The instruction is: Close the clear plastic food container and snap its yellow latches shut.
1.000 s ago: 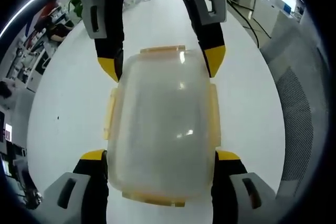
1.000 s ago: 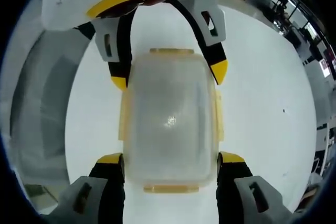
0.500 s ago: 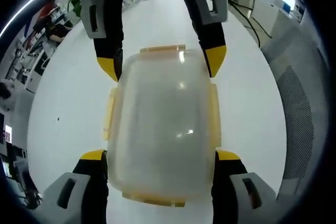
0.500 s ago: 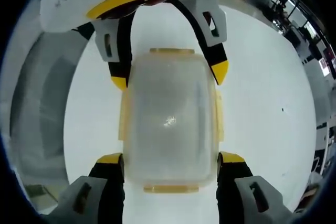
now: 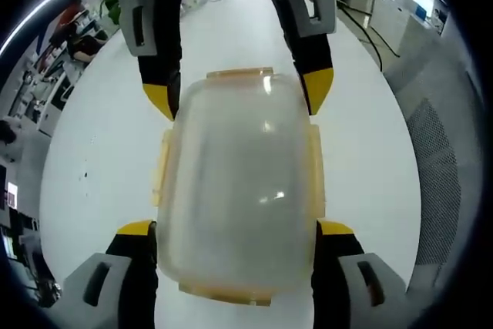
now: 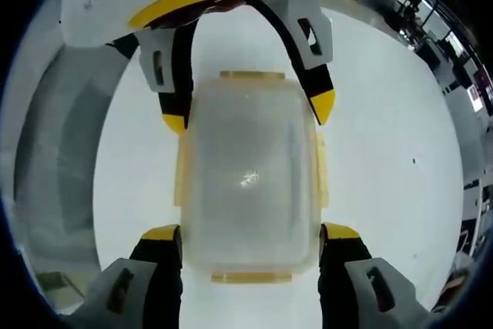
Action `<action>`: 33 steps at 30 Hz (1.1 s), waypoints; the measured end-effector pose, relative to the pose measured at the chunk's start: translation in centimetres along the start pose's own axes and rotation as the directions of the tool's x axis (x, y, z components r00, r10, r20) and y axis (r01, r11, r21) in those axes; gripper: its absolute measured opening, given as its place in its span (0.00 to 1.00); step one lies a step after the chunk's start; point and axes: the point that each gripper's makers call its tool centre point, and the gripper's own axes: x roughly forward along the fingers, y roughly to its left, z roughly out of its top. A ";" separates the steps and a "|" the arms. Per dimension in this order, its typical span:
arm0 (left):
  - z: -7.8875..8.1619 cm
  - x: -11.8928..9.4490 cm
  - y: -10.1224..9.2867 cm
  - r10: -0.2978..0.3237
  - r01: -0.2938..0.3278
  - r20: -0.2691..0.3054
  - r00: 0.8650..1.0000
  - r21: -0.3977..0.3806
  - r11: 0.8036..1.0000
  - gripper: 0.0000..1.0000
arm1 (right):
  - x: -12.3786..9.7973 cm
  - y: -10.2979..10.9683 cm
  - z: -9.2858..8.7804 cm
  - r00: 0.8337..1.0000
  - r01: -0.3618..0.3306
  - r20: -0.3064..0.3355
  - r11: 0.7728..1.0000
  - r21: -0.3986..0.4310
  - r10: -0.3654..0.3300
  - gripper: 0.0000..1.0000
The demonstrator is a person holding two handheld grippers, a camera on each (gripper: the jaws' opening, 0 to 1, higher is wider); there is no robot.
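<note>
Container: a clear, rounded-rectangular plastic food container with its lid on stands on a white round table; in the right gripper view the same container sits in the middle of the picture on the table
Latches: pale yellow latch flaps run along all four sides of the lid; in the right gripper view the latches at the near and far ends lie flat, and whether the side ones are snapped down I cannot tell
Left gripper: the grey-and-black left gripper with yellow tips has its jaws spread wide, one on each long side of the container at the near end, close against the walls; contact itself cannot be made out
Right gripper: the matching right gripper straddles the container the same way from the opposite end, jaws wide apart beside the walls
Cross view: in the left gripper view the right gripper reaches in from the top, yellow tips flanking the far corners; in the right gripper view the left gripper does likewise
Surroundings: a grey mesh-backed chair stands past the table edge, with desks and cluttered shelves farther off
</note>
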 end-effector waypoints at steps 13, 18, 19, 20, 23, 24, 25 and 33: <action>0.2 -1.4 -0.1 0.026 -0.025 0.008 1.000 -0.017 1.000 0.83 | -1.1 0.3 0.1 0.997 0.060 0.039 0.997 0.040 -0.062 0.79; 0.0 -2.0 -0.1 0.052 -0.050 0.028 0.998 -0.072 0.996 0.86 | -1.6 0.9 -0.2 0.994 0.090 0.062 0.994 0.059 -0.093 0.79; 0.0 -2.0 -0.2 0.056 -0.054 0.030 0.998 -0.077 0.996 0.87 | -1.6 1.0 -0.2 0.993 0.092 0.068 0.993 0.070 -0.097 0.79; -0.2 -2.1 -0.3 0.061 -0.058 0.032 0.998 -0.090 0.994 0.87 | -1.7 1.1 -0.1 0.991 0.094 0.086 0.991 0.090 -0.102 0.80; -0.2 -2.5 -0.4 0.080 -0.074 0.046 0.996 -0.120 0.990 0.89 | -1.9 1.5 -0.1 0.987 0.099 0.116 0.987 0.128 -0.114 0.79; -0.2 -2.7 -0.6 0.083 -0.075 0.052 0.995 -0.143 0.987 0.89 | -1.9 1.7 -0.2 0.986 0.102 0.120 0.985 0.141 -0.120 0.79; -0.2 -2.8 -0.7 0.086 -0.077 0.055 0.995 -0.144 0.987 0.89 | -2.0 1.8 -0.2 0.984 0.108 0.126 0.983 0.147 -0.127 0.79; -0.4 -3.6 -1.3 0.127 -0.106 0.087 0.988 -0.220 0.970 0.91 | -2.5 2.4 -0.4 0.966 0.141 0.177 0.959 0.244 -0.187 0.80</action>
